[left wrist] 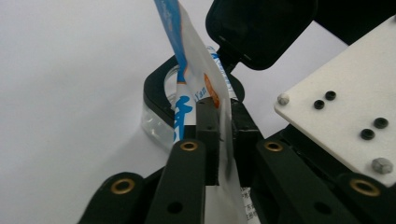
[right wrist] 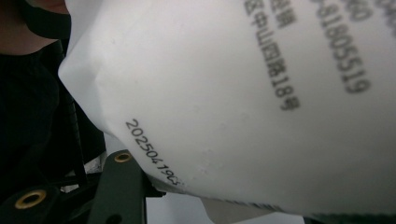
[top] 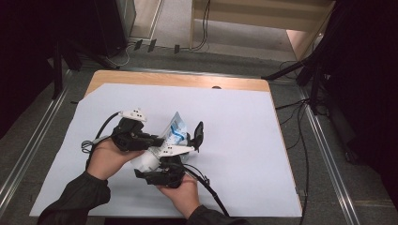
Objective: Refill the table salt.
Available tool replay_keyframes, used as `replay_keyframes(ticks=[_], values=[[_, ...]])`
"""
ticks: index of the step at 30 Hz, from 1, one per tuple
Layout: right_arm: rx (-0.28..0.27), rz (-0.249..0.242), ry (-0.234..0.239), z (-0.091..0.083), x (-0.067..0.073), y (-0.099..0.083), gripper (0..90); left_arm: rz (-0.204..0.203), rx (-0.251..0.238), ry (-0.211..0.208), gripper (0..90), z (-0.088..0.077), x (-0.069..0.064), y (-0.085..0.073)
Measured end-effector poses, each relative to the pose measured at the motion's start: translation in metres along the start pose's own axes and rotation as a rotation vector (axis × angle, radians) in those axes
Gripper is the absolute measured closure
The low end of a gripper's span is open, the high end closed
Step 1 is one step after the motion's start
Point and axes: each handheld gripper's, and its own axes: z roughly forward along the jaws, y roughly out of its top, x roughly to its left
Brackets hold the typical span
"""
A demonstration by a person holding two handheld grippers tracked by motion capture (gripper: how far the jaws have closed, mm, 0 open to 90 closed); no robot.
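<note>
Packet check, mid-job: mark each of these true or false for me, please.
1. The left tool is clamped on the white and blue packet. True.
2. The packet lies flat on the table, untouched. False: it is held up between both tools.
3. A clear container sits beyond the left tool's jaws. True.
4. The packet's back is blank. False: the right tool view shows black print and a date code on it.
</note>
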Motion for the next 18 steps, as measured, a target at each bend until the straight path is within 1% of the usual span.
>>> replay_keyframes(ticks=[2,5,7,10,11,13,15,18], values=[[0.007,-0.011,-0.006,0.001,0.001,0.001,51.0,-0.009,0.000,0.015,89.6,-0.001,-0.002,0.000],[0.016,-0.034,-0.019,0.001,0.003,0.002,50.0,-0.015,-0.003,0.032,90.0,-0.003,-0.004,-0.001],[0.024,-0.052,-0.027,0.003,0.005,0.002,49.0,-0.025,-0.008,0.032,90.0,-0.004,-0.004,-0.002],[0.037,-0.080,-0.042,0.004,0.007,0.003,47.9,-0.051,-0.022,0.033,90.0,-0.005,-0.003,-0.002],[0.042,-0.095,-0.052,0.005,0.009,0.003,48.5,-0.059,-0.027,0.021,90.0,-0.005,-0.003,-0.002],[0.044,-0.131,-0.077,0.004,0.011,0.003,48.9,-0.073,-0.035,0.018,90.0,-0.006,-0.003,-0.003],[0.050,-0.136,-0.077,0.004,0.011,0.004,49.7,-0.077,-0.037,0.016,90.0,-0.007,-0.003,-0.003],[0.050,-0.129,-0.076,0.004,0.011,0.004,50.6,-0.068,-0.034,0.014,90.0,-0.006,-0.003,-0.003]])
